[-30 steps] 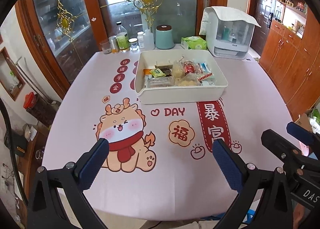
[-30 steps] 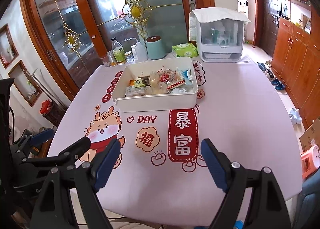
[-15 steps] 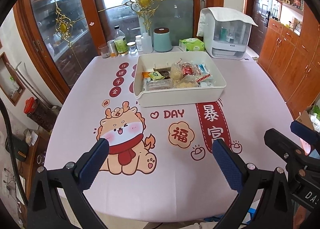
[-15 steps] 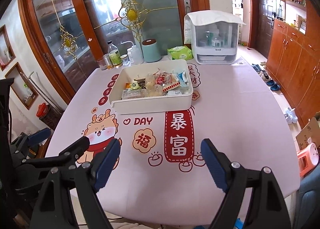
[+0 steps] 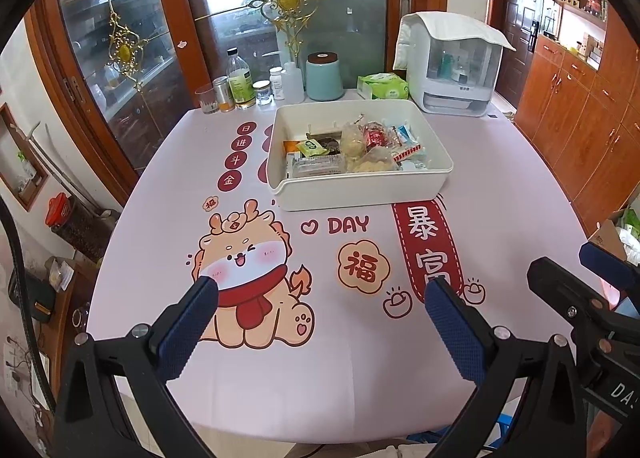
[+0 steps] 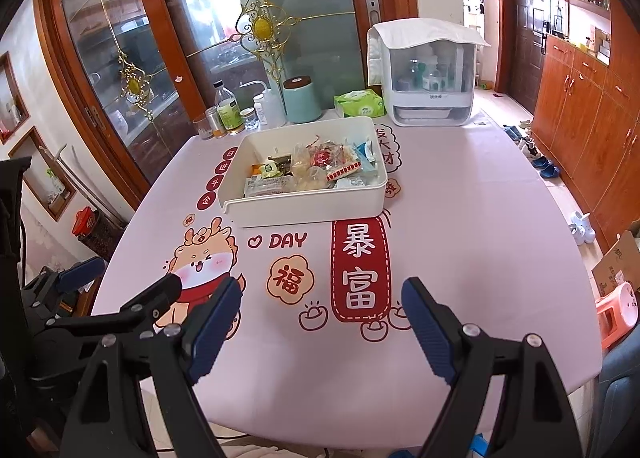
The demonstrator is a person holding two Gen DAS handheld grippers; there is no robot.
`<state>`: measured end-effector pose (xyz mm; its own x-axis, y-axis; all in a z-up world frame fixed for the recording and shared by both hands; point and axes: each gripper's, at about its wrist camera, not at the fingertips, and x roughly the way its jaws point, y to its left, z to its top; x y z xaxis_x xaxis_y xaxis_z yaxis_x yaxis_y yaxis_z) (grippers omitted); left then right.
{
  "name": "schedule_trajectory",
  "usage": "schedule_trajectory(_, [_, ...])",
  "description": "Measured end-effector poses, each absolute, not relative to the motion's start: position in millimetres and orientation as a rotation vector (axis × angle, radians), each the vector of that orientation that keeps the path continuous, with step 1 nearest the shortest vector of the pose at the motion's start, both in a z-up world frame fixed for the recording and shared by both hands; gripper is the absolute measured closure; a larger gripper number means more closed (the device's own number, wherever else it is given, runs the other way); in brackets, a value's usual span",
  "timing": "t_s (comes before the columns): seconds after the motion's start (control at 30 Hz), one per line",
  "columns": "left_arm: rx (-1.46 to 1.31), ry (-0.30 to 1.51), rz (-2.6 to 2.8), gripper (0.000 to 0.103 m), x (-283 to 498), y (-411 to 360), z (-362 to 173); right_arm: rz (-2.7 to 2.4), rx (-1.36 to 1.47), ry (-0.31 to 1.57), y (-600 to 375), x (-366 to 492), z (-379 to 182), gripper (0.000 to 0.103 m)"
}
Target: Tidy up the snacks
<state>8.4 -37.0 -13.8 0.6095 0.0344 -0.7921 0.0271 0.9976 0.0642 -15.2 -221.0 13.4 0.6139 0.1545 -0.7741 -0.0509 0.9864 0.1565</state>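
Snacks: a mixed heap of wrapped snack packets [image 5: 352, 152] lay inside the white rectangular plastic bin [image 5: 360, 190], crowded toward its near wall; the far part of the floor showed bare. No packet showed on the cloth outside it.
Bin position: it stood on the pink printed tablecloth [image 5: 360, 358], past the "DAY" lettering, toward the far half of the table.
Long axis: the bin ran left to right across your view, its long near wall facing both tongs.
Direction from tongs: straight ahead and well apart from both; in the right wrist view the bin [image 6: 304, 206] sat slightly left of centre, in the left wrist view slightly right of centre.
Nearer hand: you could not tell; both looked about equally far back, at the near table edge.
Left gripper [image 5: 320, 322]: jaws wide apart, nothing between them, above the dragon print.
Right gripper [image 6: 320, 322]: jaws wide apart, holding nothing.
Stage: the scene fitted either packets already gathered into the bin, or a jumble there awaiting sorting; these views did not settle which.
Surroundings: bottles, jars and a teal canister [image 5: 324, 76] lined the far edge.
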Motion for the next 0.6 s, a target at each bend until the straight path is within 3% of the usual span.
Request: schedule_trajectory(0.6, [0.069,0.924,0.001,0.000,7.1,-31.0,-17.3,0.125,0.130,0.912,-214.1,-16.3,11.2,0.019])
